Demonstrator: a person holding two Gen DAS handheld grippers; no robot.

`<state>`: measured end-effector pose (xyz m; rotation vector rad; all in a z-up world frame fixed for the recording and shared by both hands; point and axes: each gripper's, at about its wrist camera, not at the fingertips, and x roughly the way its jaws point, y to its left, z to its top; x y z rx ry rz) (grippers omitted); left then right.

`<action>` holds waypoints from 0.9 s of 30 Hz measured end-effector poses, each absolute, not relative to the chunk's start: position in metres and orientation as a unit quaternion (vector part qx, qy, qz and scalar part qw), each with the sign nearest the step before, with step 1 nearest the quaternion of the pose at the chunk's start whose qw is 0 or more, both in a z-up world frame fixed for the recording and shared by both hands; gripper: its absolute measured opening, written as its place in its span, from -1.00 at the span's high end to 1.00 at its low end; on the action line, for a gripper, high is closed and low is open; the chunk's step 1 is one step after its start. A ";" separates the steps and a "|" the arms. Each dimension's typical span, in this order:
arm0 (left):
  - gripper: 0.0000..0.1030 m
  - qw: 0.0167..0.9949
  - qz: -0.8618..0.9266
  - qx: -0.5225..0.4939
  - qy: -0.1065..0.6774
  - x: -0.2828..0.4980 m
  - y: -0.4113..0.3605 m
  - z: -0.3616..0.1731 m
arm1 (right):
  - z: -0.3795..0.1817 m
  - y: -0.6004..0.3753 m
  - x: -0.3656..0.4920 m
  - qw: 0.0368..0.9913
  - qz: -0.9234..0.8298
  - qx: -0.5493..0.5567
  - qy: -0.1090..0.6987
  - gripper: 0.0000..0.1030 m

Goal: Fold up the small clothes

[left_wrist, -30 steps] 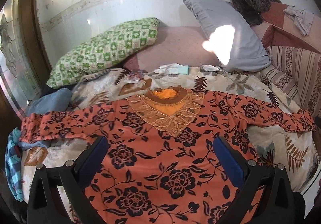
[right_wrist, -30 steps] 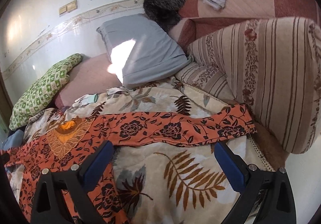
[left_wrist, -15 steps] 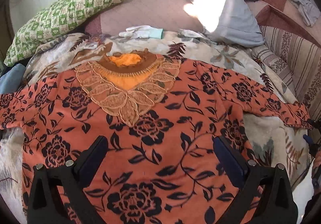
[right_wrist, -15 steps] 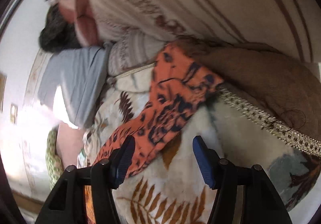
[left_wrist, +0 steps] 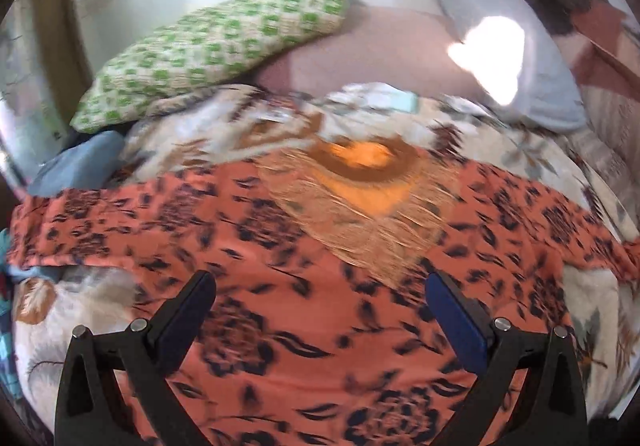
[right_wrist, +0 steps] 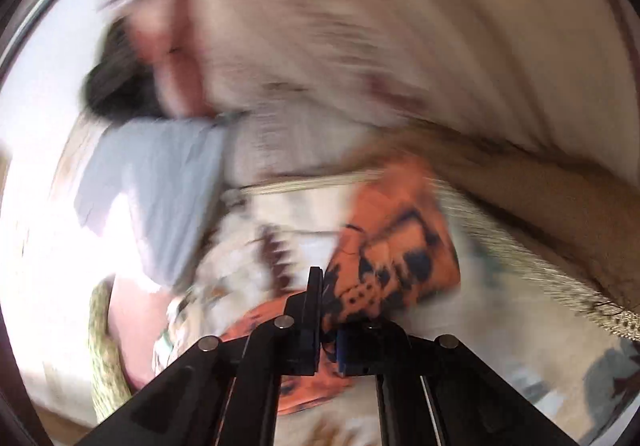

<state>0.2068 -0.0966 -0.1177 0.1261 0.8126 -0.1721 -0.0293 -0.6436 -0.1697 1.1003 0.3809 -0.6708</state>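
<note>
An orange top with black flowers lies spread flat on a leaf-print blanket, its embroidered tan neckline toward the pillows. My left gripper hovers open over the top's chest, with only the cloth below its fingers. In the blurred right wrist view, my right gripper is rolled over and shut on the end of the top's sleeve, which bunches up just past the closed fingers.
A green checked pillow and a grey pillow lean on the wall behind. A blue cloth lies at the left. Striped folded bedding rises close beside the sleeve. Small white cloths lie beyond the neckline.
My right gripper rolled, came down to the sleeve end and closed on it. The left gripper stayed open and shifted over the top; both views are now blurred by motion.
</note>
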 end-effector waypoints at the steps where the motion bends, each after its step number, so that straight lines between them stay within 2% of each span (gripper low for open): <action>1: -1.00 0.919 -0.068 0.055 0.384 0.210 -0.085 -0.113 | -0.152 -0.633 -0.013 0.797 -0.293 0.497 0.178 0.90; 7: -1.00 0.933 0.027 0.036 0.357 0.237 -0.011 -0.116 | -0.056 -0.533 0.109 0.866 -0.160 0.435 0.189 0.90; 11: -1.00 0.922 0.082 0.027 0.376 0.261 0.037 -0.131 | -0.032 -0.429 0.195 0.878 -0.065 0.427 0.208 0.90; 15: -1.00 0.914 0.136 0.001 0.383 0.273 0.087 -0.138 | -0.050 -0.319 0.265 0.869 0.004 0.429 0.246 0.90; 20: -1.00 0.908 0.177 -0.021 0.379 0.273 0.127 -0.140 | -0.131 -0.195 0.317 0.835 0.062 0.422 0.349 0.79; 23: -1.00 0.905 0.182 -0.034 0.384 0.276 0.135 -0.141 | -0.178 -0.138 0.328 0.824 0.076 0.359 0.432 0.57; 25: -1.00 0.906 0.182 -0.030 0.381 0.277 0.131 -0.140 | -0.196 -0.118 0.331 0.811 0.089 0.325 0.478 0.34; 27: -1.00 0.909 0.177 -0.022 0.376 0.277 0.122 -0.138 | -0.194 -0.115 0.317 0.821 0.099 0.303 0.473 0.01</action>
